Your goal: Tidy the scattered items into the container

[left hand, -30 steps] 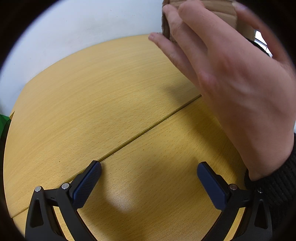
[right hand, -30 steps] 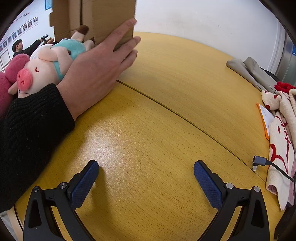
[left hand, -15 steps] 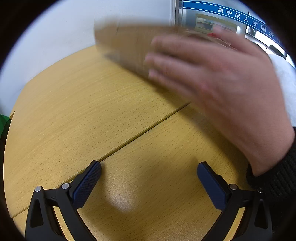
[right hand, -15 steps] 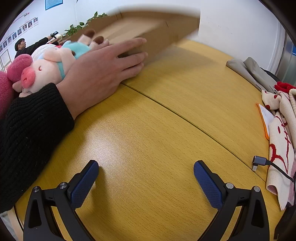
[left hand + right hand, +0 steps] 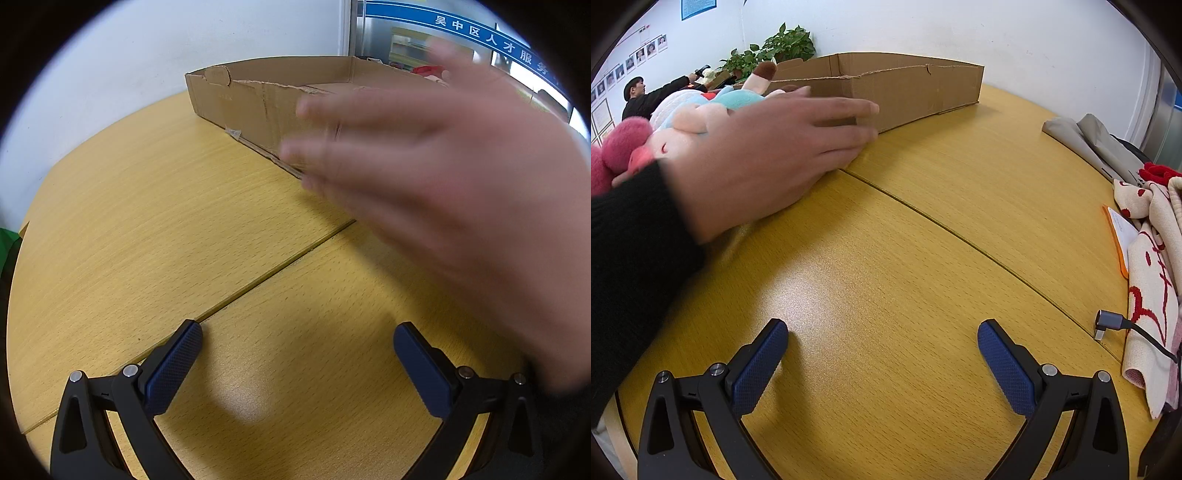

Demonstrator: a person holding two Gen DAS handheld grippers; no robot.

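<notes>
A shallow cardboard box [image 5: 266, 99] [image 5: 908, 88] lies flat on the wooden table [image 5: 147, 221] [image 5: 923, 240], its open top facing up. A person's bare hand [image 5: 443, 184] [image 5: 768, 147] in a black sleeve rests against the box's near wall; it is motion-blurred in the left wrist view. A plush pig [image 5: 683, 125] in a teal outfit and a pink plush toy [image 5: 609, 155] lie behind the hand. My left gripper [image 5: 297, 350] and right gripper [image 5: 882, 347] both stand open low over bare table, holding nothing.
At the right edge lie a cream cloth with red patterns [image 5: 1152, 266], a grey folded cloth [image 5: 1089, 144], an orange-edged paper [image 5: 1119, 232] and a grey cable plug [image 5: 1108, 321]. Potted plants [image 5: 775, 48] and a person [image 5: 639, 96] stand far behind.
The hand has tipped the cardboard box from upright down flat onto the table and slid it further out. Neither gripper has moved.
</notes>
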